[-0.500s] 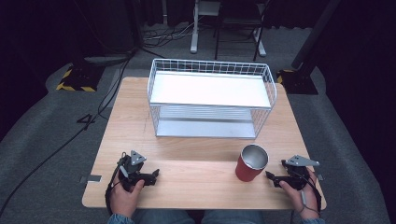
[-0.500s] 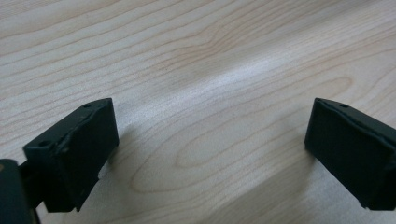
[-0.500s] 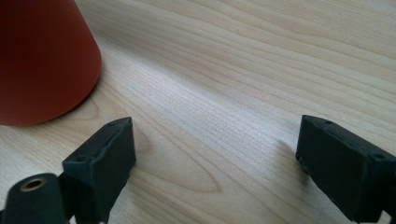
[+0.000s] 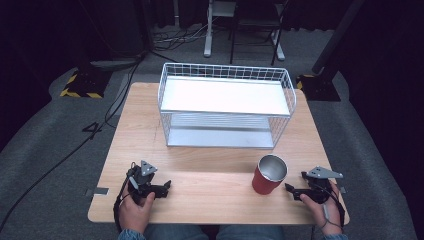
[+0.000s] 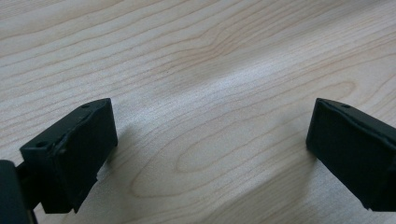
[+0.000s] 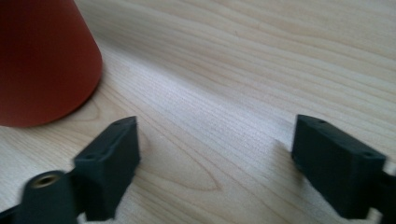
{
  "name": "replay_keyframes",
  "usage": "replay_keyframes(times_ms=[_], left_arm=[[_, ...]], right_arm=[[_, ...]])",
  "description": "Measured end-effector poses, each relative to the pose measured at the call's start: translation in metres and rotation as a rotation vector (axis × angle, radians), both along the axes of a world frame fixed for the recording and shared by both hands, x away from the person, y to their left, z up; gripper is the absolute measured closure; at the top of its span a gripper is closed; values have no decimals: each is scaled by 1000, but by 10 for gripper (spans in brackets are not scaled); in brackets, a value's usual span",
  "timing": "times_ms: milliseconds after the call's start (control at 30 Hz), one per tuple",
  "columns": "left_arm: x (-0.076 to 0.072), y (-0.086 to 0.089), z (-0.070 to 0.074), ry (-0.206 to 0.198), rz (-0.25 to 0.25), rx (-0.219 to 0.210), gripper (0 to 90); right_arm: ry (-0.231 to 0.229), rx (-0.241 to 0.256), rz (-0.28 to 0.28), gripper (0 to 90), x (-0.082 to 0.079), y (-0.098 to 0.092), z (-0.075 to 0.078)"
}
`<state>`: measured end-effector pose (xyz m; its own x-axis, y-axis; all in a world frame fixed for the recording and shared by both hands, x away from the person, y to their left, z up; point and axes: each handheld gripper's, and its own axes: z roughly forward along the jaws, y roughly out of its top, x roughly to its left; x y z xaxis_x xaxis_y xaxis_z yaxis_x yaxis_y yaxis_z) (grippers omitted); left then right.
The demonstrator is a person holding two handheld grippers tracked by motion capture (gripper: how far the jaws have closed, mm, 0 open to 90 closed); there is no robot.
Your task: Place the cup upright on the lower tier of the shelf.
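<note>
Red metal cup (image 4: 270,174): upright, unheld; right gripper (image 4: 293,192) just beside it, jaws spread for grasping; left gripper (image 4: 164,186) spread, idle.

In the right gripper view the red cup (image 6: 44,60) is cut off by the top and left edges, its rim out of frame. From above, the rack's (image 4: 226,107) lower shelf lies partly hidden under its upper one.
</note>
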<state>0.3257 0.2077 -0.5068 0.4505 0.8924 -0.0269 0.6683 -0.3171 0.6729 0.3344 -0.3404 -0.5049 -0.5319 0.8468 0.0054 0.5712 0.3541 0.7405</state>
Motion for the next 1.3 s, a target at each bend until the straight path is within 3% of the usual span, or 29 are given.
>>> replay_keyframes(times_ms=[267, 633, 833, 1300], left_arm=[[1, -1, 0, 1, -1, 0, 19], [4, -2, 0, 8, -1, 1, 5], [5, -3, 0, 5, 8, 0, 5], [5, -3, 0, 4, 9, 2, 5]], right_arm=[[-69, 78, -9, 171, -8, -6, 8], [-117, 128, -12, 166, -31, -3, 26], [-154, 194, -24, 165, -43, 3, 33], [-207, 258, 51, 162, -70, 25, 37]])
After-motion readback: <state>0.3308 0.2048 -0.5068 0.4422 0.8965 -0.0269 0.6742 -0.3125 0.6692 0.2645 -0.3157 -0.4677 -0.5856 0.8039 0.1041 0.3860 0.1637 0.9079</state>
